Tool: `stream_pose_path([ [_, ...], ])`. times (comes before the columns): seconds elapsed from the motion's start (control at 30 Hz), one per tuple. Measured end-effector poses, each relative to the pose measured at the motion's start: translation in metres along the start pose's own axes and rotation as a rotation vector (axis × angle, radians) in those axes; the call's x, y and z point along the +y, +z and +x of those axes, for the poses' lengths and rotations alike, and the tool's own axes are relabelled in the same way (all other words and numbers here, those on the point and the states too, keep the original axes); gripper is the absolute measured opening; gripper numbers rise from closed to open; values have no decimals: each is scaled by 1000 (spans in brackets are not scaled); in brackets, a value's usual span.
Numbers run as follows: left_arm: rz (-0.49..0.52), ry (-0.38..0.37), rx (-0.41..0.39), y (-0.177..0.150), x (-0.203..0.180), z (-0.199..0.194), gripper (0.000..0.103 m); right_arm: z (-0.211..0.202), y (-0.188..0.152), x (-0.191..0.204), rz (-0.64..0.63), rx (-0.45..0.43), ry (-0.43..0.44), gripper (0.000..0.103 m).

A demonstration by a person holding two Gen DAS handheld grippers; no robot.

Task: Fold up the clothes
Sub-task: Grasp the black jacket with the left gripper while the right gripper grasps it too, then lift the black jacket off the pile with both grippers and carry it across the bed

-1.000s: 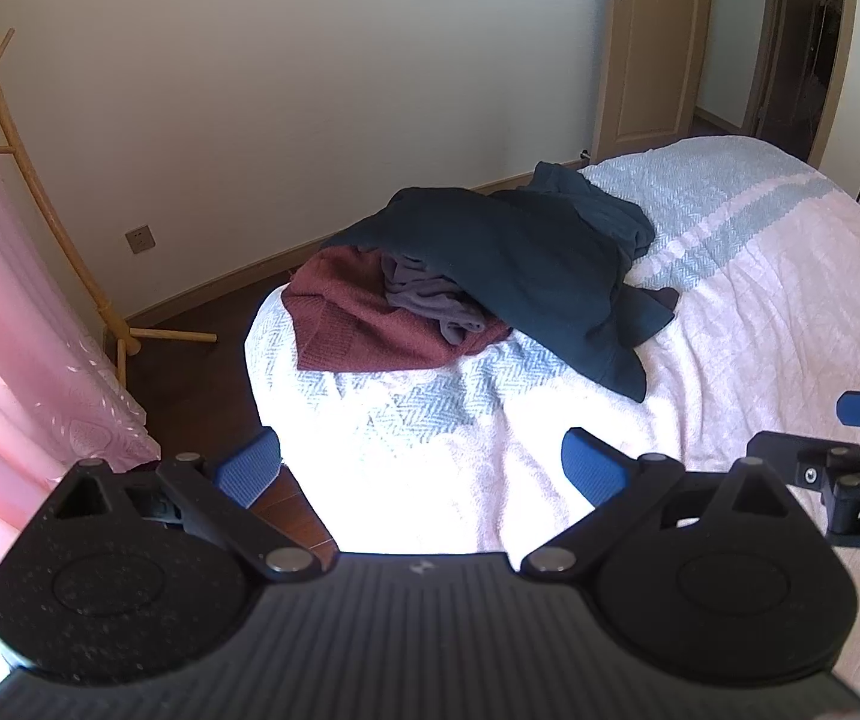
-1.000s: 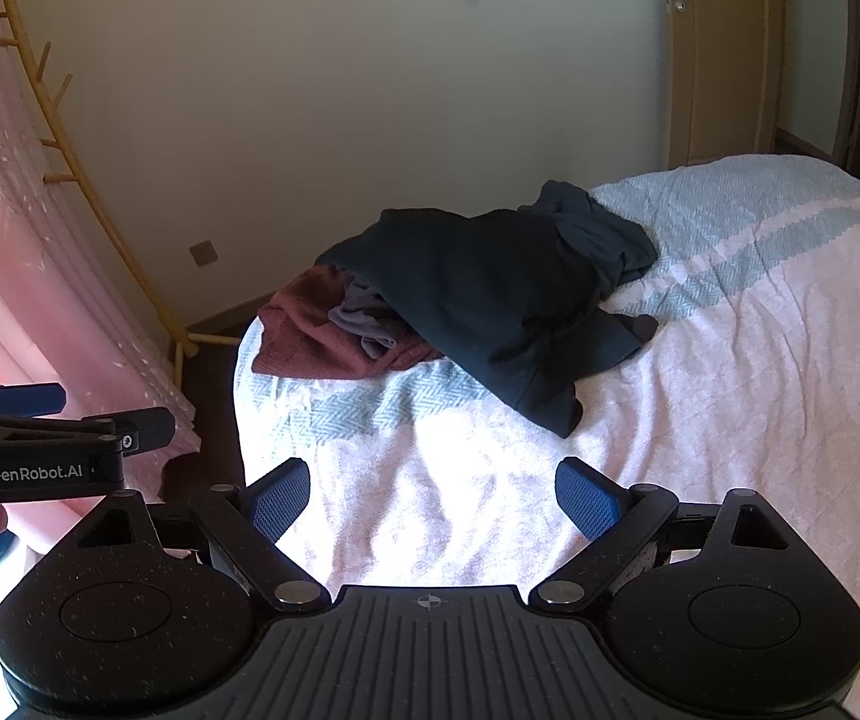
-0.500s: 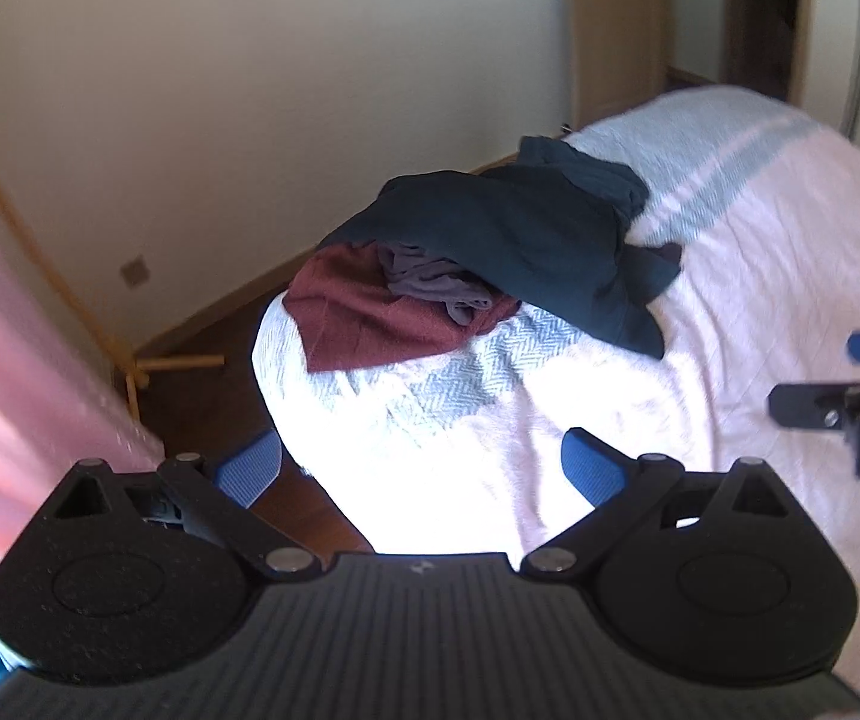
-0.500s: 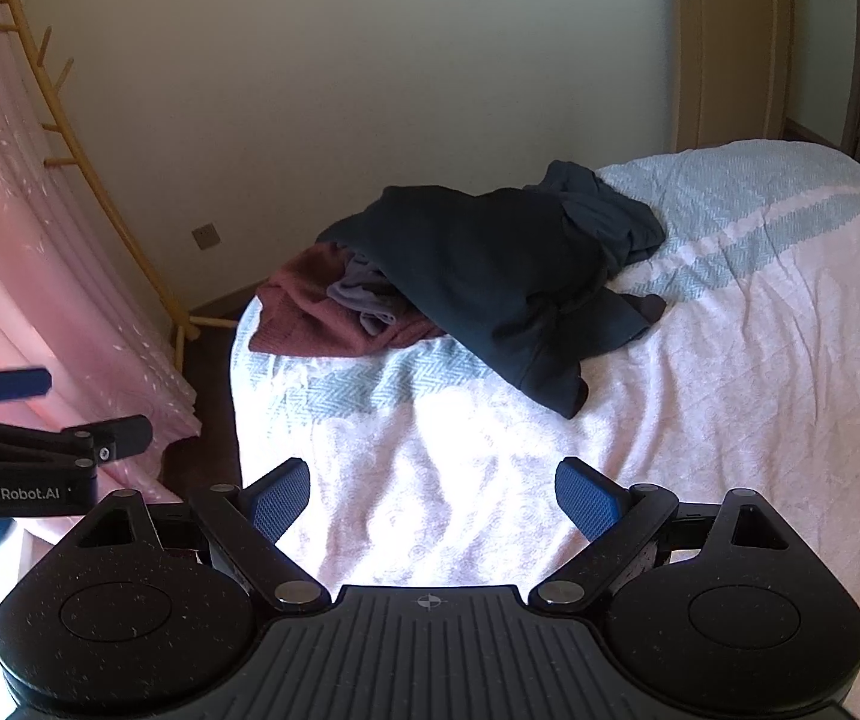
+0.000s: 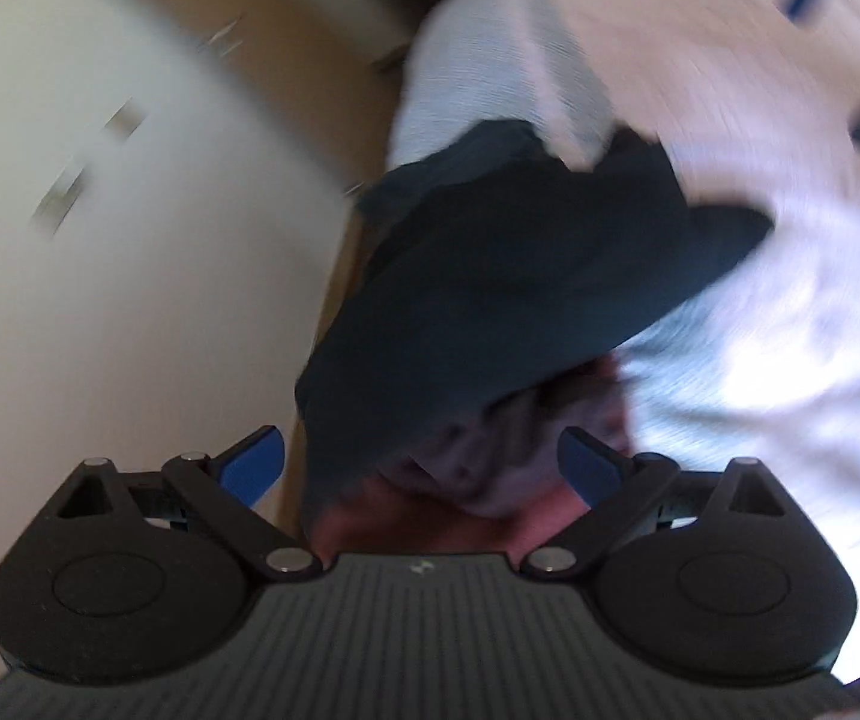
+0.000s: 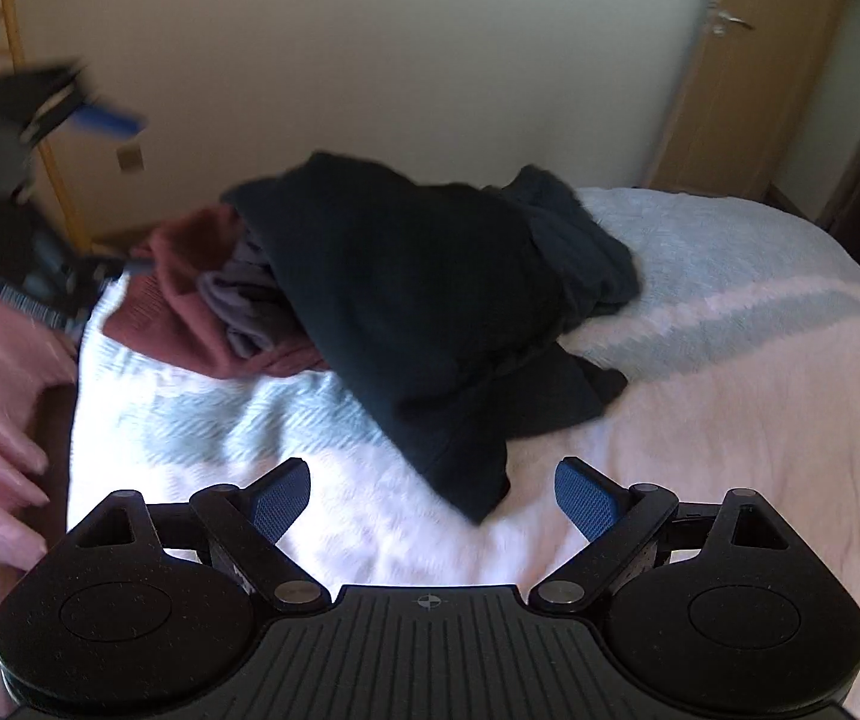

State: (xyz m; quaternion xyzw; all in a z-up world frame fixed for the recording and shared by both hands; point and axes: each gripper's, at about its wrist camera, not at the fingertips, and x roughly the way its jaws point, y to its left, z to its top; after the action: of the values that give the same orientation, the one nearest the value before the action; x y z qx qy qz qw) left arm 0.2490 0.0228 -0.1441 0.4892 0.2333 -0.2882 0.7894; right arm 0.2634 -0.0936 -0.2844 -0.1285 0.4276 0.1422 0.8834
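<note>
A: Where is the laundry?

B: Heaped at the near corner of the pale pink-and-blue woven bedspread [image 6: 730,396]. A large dark navy fabric garment [image 6: 430,312] lies on top, draped over a crumpled grey cloth piece [image 6: 237,306] and a maroon knitted garment [image 6: 183,300]. Nothing is folded yet, as far as I can judge.

A: And the grippers?

B: The right gripper [image 6: 433,495] has its blue pads spread wide and grasps nothing; it hangs over bare bedspread, near the navy garment's lowest hem. The left gripper [image 5: 417,465] is equally wide and empty, tilted over the pile's maroon side. Its view is heavily smeared, so I cannot tell whether it touches the cloth.

A: How would you take the first piece well?

B: Take the navy one, since it is uppermost. Pinch a single layer at an edge or corner, one gripper to each side, well apart. Lift slowly so the grey piece beneath doesn't come along, then spread it flat on the open bedspread to the right.
</note>
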Motion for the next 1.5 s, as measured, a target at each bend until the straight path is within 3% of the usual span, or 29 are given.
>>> stream_pose_path([
  [0.13,226,-38,-32,-31,17,72,92,60,22,4,-105,30,-1,91],
  [0.27,417,-55,-29,-55,19,124,71,115,27,8,-177,75,4,91],
  [0.4,442,-113,-44,-62,34,150,56,152,31,10,-250,111,-6,91],
  [0.53,405,-189,-37,-61,47,149,30,168,36,10,-295,133,-16,82],
  [0.57,400,-195,-37,-60,50,146,21,168,38,10,-285,140,-10,79],
  [0.6,395,-201,-36,-60,52,144,16,168,39,8,-274,146,-4,63],
  [0.63,381,-201,-37,-58,56,141,12,165,41,6,-255,146,-9,34],
  [0.67,361,-205,-33,-57,60,138,9,162,43,3,-233,145,-13,26],
  [0.73,312,-205,-23,-48,70,133,5,151,56,-6,-156,126,0,17],
  [0.9,238,-186,-43,-12,89,108,3,92,79,-20,-27,17,14,13],
  [1.1,212,-156,-99,-5,75,28,3,12,66,-17,80,-64,58,12],
  [1.3,219,-178,-183,25,18,-76,2,-72,7,-13,154,-91,46,11],
  [1.5,296,-300,-291,85,-87,-166,3,-174,-92,-28,260,-73,-82,11],
])
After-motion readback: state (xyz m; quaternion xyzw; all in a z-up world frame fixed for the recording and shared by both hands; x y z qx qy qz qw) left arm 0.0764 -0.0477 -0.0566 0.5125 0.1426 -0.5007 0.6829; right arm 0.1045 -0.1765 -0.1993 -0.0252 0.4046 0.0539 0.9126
